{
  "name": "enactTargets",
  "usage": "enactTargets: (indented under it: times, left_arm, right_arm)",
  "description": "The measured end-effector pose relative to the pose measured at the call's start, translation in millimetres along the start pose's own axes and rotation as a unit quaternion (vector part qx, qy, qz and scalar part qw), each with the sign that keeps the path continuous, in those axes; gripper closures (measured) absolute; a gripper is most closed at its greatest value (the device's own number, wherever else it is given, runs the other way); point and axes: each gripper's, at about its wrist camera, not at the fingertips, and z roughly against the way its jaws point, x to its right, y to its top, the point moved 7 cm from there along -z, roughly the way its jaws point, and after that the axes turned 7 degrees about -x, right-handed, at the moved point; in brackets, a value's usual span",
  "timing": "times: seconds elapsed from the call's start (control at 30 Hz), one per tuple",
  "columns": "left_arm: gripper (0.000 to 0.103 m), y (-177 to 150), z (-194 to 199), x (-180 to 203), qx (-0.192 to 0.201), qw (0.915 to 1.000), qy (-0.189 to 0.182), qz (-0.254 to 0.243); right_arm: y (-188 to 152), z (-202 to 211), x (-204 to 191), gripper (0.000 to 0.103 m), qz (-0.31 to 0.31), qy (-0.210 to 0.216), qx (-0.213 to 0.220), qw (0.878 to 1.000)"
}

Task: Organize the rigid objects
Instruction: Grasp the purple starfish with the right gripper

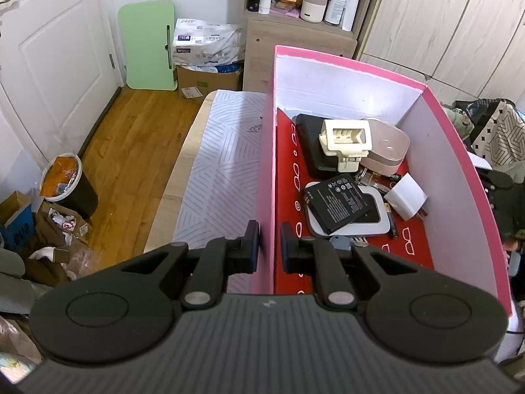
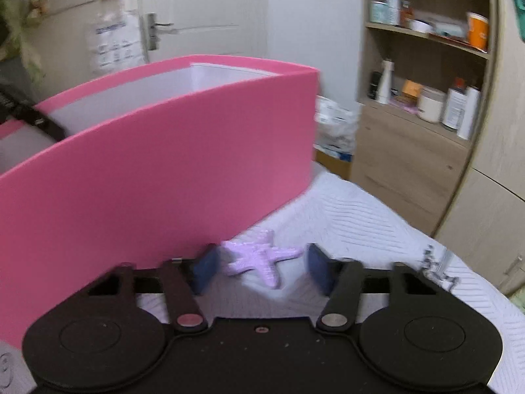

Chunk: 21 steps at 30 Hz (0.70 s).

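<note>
Pink box steadied as the right tongs drop over a lilac starfish beside it

The pink box (image 1: 328, 75) stands on the cloth-covered surface (image 1: 223, 164), its near wall pinched between the pads of the left tongs (image 1: 269, 246), apparently to keep the box from sliding while it is filled. Inside, on a red patterned floor, lie a black flat case (image 1: 310, 144) with a cream plastic clip (image 1: 346, 139) on top, a pale pink lidded case (image 1: 388, 151), a phone battery (image 1: 338, 202) resting on a white-rimmed device, a white block (image 1: 407, 198) and loose batteries. Outside, just beside the box's outer wall, the lilac starfish (image 2: 259, 257) lies on the cloth between the parted pads of the right tongs (image 2: 262, 269), which bracket it without pressing on it; it looks next to go in.
</note>
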Motion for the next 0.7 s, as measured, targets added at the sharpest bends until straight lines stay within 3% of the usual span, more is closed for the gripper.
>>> enactTargets:
  times: [0.17, 0.23, 0.43, 0.5, 0.7]
  left_arm:
    - [0.091, 0, 0, -1, 0.000, 1.0000, 0.000, 0.001]
    - [0.091, 0, 0, -1, 0.001, 1.0000, 0.001, 0.000]
    - [0.091, 0, 0, -3, 0.002, 0.9999, -0.007, 0.009]
    - [0.091, 0, 1, -3, 0.002, 0.9999, -0.008, 0.009]
    - [0.091, 0, -1, -1, 0.000, 1.0000, -0.003, 0.005]
  right_arm:
    - [-7, 8, -13, 0.054, 0.031, -0.033, 0.020, 0.999]
    - [-7, 15, -10, 0.059, 0.015, -0.034, 0.020, 0.999]
    - [-13, 30, 3, 0.059, -0.030, -0.043, 0.029, 0.998]
    - [-16, 35, 7, 0.064, -0.047, -0.045, 0.041, 0.997]
    - [-7, 63, 15, 0.064, -0.080, -0.049, 0.081, 0.992]
